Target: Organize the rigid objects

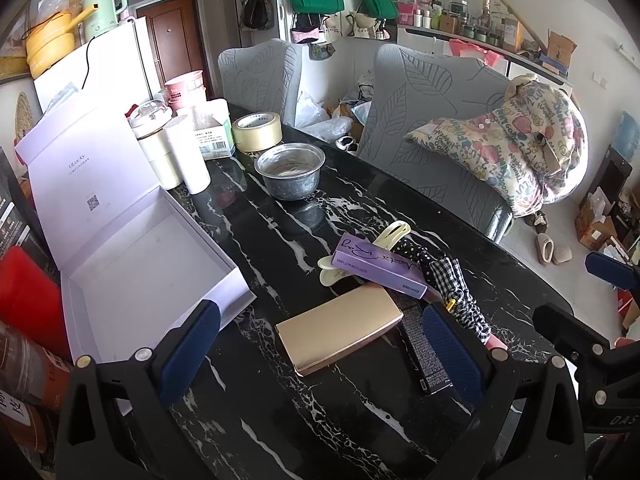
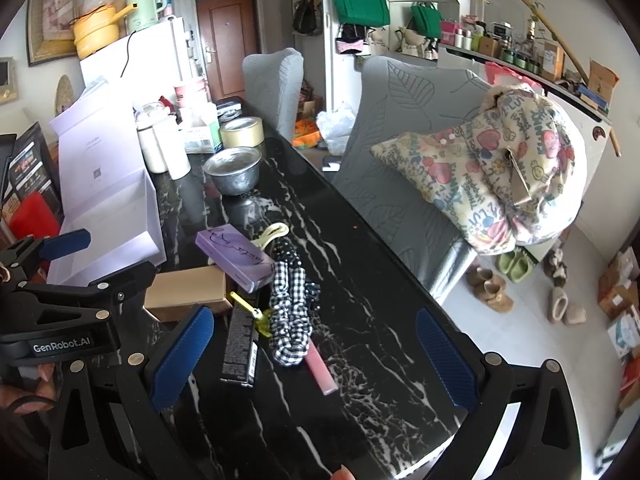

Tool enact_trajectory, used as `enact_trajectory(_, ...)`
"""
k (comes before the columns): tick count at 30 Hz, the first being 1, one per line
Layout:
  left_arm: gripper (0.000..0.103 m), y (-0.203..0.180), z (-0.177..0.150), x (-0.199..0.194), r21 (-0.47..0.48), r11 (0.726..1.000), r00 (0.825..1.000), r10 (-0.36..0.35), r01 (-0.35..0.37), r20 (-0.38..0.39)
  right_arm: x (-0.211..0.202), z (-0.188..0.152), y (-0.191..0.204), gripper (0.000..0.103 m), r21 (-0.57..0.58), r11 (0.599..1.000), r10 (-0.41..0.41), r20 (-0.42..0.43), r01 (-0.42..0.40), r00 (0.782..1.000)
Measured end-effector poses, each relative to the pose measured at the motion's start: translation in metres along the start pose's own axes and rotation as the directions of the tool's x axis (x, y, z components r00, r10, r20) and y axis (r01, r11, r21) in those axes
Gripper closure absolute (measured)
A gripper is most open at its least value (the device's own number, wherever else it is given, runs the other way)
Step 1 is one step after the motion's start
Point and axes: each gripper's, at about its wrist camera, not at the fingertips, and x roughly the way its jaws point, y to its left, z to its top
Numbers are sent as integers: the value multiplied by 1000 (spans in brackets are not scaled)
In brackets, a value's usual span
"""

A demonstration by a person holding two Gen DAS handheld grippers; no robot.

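Both the left gripper [image 1: 320, 344] & right gripper [image 2: 316, 352] spread, empty; flat gold rectangular case [image 1: 339, 328] on black marble table [image 1: 360, 208], touching purple carton [image 1: 380, 266] — careless grab could drag it.

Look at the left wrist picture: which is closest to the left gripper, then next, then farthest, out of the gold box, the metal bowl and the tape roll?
From the left gripper:
1. Gold box, lying between the fingers, just ahead.
2. Metal bowl, farther up the black table, about mid-table.
3. Tape roll, behind the bowl and slightly left, near the far end.
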Motion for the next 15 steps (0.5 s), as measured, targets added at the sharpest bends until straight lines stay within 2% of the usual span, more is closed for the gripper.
enact_trajectory(15, 0, 0, -2, 0, -2, 1000, 1000, -4, 4, -2, -1, 0, 1, 0, -6, 1000, -1, 0, 1, 1000)
